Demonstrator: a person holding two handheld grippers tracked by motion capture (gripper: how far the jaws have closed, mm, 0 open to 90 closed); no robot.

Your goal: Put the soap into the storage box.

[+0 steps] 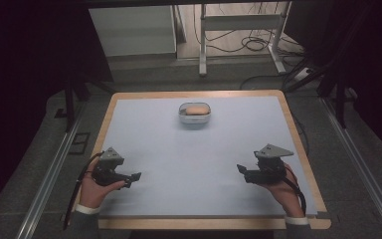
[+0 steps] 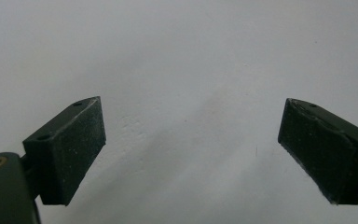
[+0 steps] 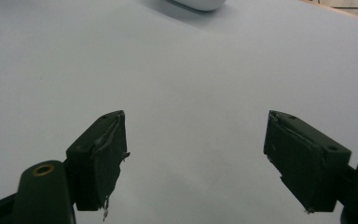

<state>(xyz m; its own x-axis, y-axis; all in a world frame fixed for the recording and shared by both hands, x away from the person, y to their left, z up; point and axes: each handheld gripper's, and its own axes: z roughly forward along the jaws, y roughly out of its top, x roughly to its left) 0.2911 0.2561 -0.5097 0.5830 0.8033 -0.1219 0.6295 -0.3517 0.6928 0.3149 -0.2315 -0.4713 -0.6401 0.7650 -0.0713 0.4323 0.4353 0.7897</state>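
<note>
Oval white dish (image 1: 194, 118); rounded tan lump (image 1: 196, 110) inside

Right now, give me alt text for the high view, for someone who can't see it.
A person's two hands each hold a black tool near the front edge of a pale blue table: the left tool and the right tool point inward, both open and empty. A small white dish holding an orange-tan lump sits near the far edge.

Orange-tan lump (image 1: 195, 110) in white dish (image 1: 181, 114), pale blue-grey mat (image 1: 194, 164), wood-coloured table rim (image 1: 298, 144)
</note>
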